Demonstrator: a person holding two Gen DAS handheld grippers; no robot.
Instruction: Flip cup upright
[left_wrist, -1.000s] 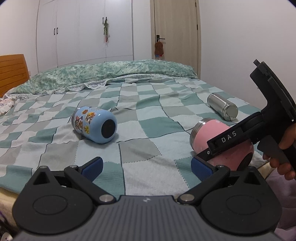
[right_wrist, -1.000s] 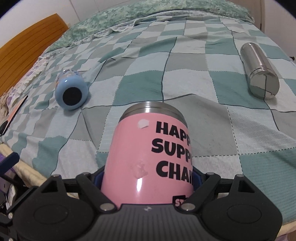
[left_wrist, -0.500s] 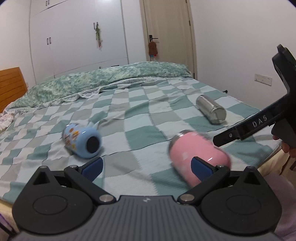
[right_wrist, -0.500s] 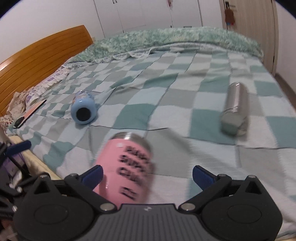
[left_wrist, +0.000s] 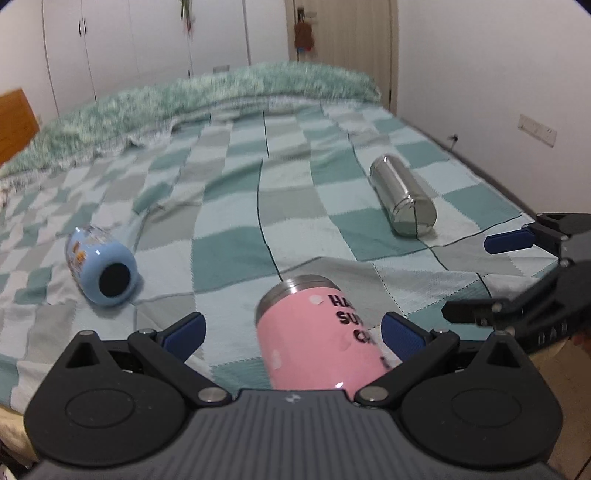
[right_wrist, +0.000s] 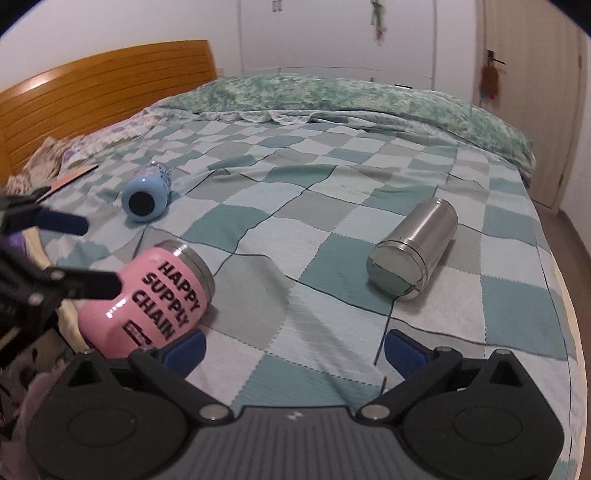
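Note:
A pink cup (left_wrist: 317, 339) with black lettering lies on its side near the bed's front edge, steel rim pointing away; it also shows in the right wrist view (right_wrist: 147, 299). My left gripper (left_wrist: 291, 332) is open, its fingers either side of the cup without touching. My right gripper (right_wrist: 293, 345) is open and empty, to the right of the cup over the blanket. Each gripper shows in the other's view, the right one (left_wrist: 476, 277) and the left one (right_wrist: 96, 254).
A light blue cartoon cup (left_wrist: 99, 266) lies on its side at the left, also in the right wrist view (right_wrist: 146, 194). A steel cup (left_wrist: 402, 201) lies on its side at the right (right_wrist: 413, 247). Checkered blanket (right_wrist: 332, 206), wooden headboard (right_wrist: 92, 88), wall at right.
My right gripper opened, let go of the pink cup and drew off to the right. The cup now lies on the bed. My left gripper moved over to the cup.

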